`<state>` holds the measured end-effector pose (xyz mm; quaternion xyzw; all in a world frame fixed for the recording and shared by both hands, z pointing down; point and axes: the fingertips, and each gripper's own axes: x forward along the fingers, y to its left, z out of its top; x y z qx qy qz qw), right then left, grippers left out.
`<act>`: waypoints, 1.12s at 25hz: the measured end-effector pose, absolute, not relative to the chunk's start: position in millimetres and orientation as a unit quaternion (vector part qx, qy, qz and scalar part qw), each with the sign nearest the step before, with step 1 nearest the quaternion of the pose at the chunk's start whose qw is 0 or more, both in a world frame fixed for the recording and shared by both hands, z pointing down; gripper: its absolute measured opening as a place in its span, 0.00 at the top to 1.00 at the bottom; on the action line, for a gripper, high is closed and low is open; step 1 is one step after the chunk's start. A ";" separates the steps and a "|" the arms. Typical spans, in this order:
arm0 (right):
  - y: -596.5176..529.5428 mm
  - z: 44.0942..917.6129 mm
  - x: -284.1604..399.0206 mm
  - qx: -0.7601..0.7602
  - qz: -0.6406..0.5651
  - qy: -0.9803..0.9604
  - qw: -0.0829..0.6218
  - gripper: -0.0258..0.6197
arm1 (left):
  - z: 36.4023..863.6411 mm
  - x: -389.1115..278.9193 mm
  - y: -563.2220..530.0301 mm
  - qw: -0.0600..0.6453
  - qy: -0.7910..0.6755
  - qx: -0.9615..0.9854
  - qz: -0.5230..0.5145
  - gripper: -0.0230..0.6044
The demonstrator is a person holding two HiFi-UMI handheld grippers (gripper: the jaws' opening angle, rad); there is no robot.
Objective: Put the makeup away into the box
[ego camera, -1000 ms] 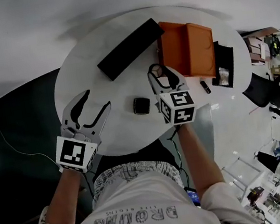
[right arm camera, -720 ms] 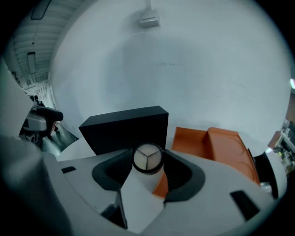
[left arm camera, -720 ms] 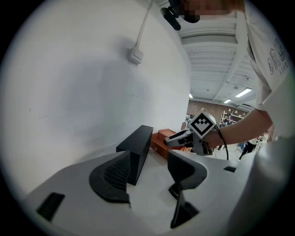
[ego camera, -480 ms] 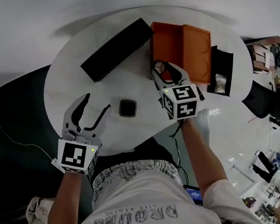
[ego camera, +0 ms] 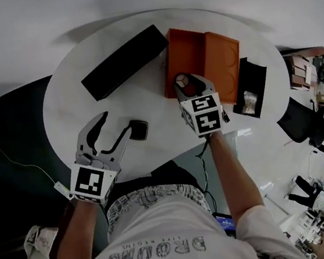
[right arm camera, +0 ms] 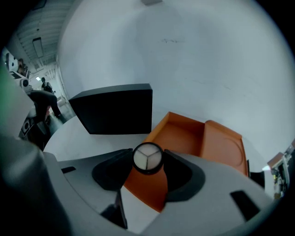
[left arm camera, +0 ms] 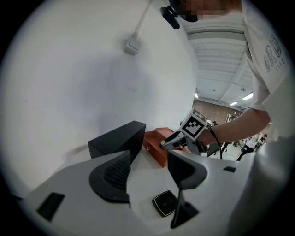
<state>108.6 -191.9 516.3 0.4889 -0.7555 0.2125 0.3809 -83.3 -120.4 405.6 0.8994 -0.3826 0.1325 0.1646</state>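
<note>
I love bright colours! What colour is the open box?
Orange box, clearest in the right gripper view.

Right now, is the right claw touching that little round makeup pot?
Touching. The right gripper view shows the right gripper clamping the round makeup pot between its pads.

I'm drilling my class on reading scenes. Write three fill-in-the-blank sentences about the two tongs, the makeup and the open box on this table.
1. The makeup pot gripped by the right tongs is ___ in shape.
2. The open box just beyond it is ___ in colour.
3. The left tongs stand ___, and the square compact lies on the table.

Missing words: round; orange; open.
</note>
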 end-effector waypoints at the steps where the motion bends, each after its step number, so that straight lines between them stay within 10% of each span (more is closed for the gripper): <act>1: -191.5 519.1 108.9 0.484 0.213 -0.753 0.392 0.61 | 404.0 -82.4 -122.1 0.163 -0.383 0.900 0.130 0.53; 28: -187.6 577.6 103.0 0.325 0.215 -0.702 0.597 0.61 | 424.1 -83.1 -146.0 0.200 -0.361 0.901 0.133 0.53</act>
